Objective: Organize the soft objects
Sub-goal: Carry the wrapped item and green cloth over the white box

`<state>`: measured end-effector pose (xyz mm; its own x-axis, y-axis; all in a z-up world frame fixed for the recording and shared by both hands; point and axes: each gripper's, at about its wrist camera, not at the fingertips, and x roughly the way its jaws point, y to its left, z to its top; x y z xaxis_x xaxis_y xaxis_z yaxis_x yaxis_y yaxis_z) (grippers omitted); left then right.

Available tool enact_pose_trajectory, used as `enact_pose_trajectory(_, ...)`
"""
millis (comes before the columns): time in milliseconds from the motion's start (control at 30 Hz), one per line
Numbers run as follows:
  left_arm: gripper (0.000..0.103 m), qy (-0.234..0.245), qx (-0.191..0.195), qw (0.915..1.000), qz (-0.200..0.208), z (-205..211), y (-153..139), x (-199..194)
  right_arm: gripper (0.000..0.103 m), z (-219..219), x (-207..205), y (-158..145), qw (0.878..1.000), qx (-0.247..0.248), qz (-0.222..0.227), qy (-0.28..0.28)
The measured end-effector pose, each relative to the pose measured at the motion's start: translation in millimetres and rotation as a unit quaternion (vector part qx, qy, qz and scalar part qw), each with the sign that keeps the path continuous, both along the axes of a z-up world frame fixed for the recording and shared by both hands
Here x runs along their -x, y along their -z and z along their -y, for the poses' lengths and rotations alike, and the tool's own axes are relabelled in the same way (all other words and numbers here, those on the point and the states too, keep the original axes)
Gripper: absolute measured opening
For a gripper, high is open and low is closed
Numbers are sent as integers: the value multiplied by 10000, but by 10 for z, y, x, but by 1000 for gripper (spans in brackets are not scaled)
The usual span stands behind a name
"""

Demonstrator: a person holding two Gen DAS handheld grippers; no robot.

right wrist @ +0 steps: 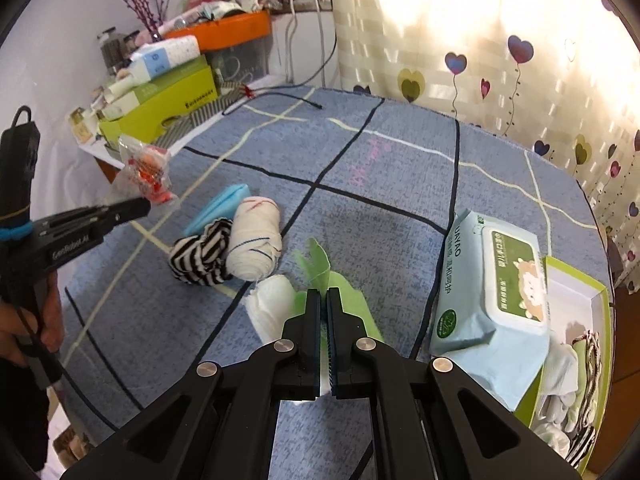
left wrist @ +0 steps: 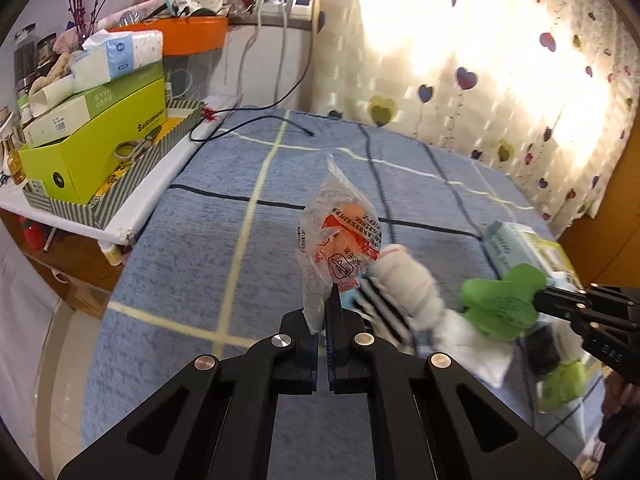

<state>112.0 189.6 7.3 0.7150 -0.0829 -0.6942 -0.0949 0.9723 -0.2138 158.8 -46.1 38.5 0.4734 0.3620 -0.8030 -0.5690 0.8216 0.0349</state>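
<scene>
Both grippers clamped on packets, lifted off the blue checked bedspread (right wrist: 400, 168)

The left gripper (left wrist: 329, 300) is pinched tight on the bottom corner of a crinkly clear plastic packet with orange-red print (left wrist: 340, 236); the packet stands up lengthwise from the fingertips, its twisted tip pointing away and up, clear of the bedspread. The right gripper (right wrist: 324, 296) is closed just as hard on a thin green see-through plastic wrapper (right wrist: 320, 268), which sticks straight out ahead of the fingers, with a white gauze roll (right wrist: 272, 304) just to its left. Further left sit a black-and-white striped sock bundle (right wrist: 200, 258), a white rolled sock with red and blue stripes (right wrist: 256, 240) touching it, and a light blue folded cloth (right wrist: 220, 206) behind. A pale blue wet wipes pack (right wrist: 480, 300) lies to the right beside a green-rimmed open box (right wrist: 576, 276).
</scene>
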Motion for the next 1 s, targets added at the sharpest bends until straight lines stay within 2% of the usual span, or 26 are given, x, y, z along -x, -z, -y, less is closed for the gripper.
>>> enact_pose_trajectory(433,3,280,352,9987,260,441,-198,318,3,212,393,-401,9982,-372,431,-184)
enact_pose_trajectory(700,3,396,369,9978,377,631,-310,464,3,374,683,-575,9961,-559,593,-336)
enact_pose_trajectory(1000,3,664,427,9958,466,951,-436,604,3,657,915,-789,9931,-685,926,-233)
